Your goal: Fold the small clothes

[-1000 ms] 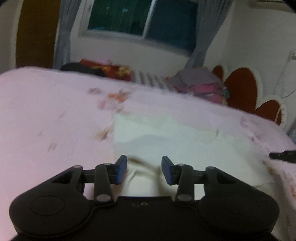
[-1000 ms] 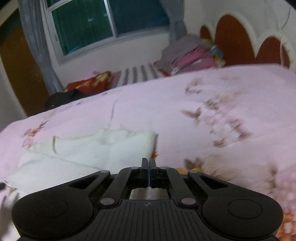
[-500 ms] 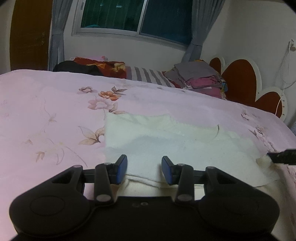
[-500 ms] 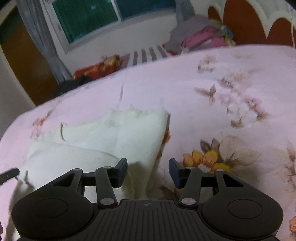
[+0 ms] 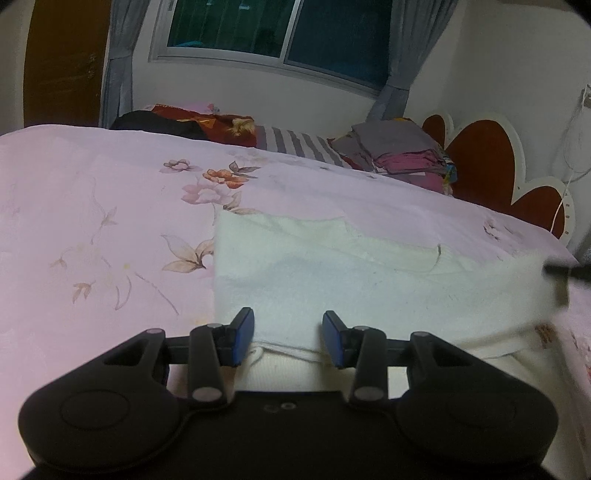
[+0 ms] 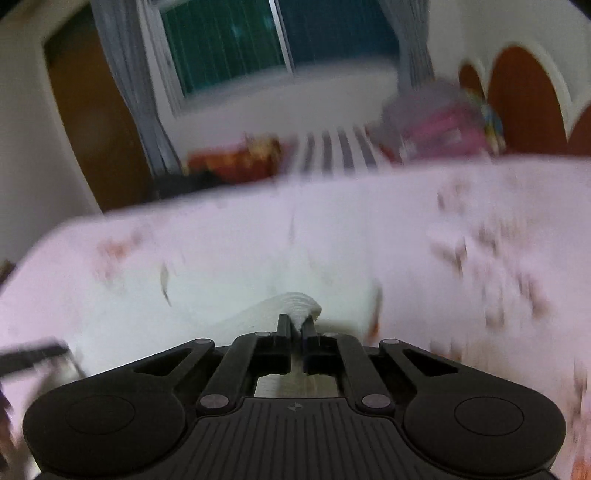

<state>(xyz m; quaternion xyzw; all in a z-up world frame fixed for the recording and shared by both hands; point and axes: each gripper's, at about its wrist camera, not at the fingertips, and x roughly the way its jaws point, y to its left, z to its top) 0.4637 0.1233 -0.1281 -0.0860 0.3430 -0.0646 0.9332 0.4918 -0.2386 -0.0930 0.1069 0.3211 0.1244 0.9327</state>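
A small white garment (image 5: 351, 273) lies spread on the pink flowered bedsheet (image 5: 92, 221). My left gripper (image 5: 288, 339) stands open over the garment's near hem, its blue pads apart and pressing on nothing. My right gripper (image 6: 297, 325) is shut on a bunched fold of the white garment (image 6: 236, 288), which rises in a peak between its fingers. The right wrist view is blurred. In the left wrist view the right gripper's tip (image 5: 569, 271) shows as a dark blur at the cloth's right end. The left gripper (image 6: 33, 354) appears at the left edge of the right wrist view.
A stack of folded clothes (image 5: 402, 155) and a striped pillow (image 5: 295, 146) sit at the far side of the bed. A red and white headboard (image 5: 484, 162) stands to the right. Beyond are a window (image 5: 280, 33) and curtains.
My right gripper opened beside the garment's right edge, then shut on a fold of it and rose a little. The left gripper stayed open in much the same place.
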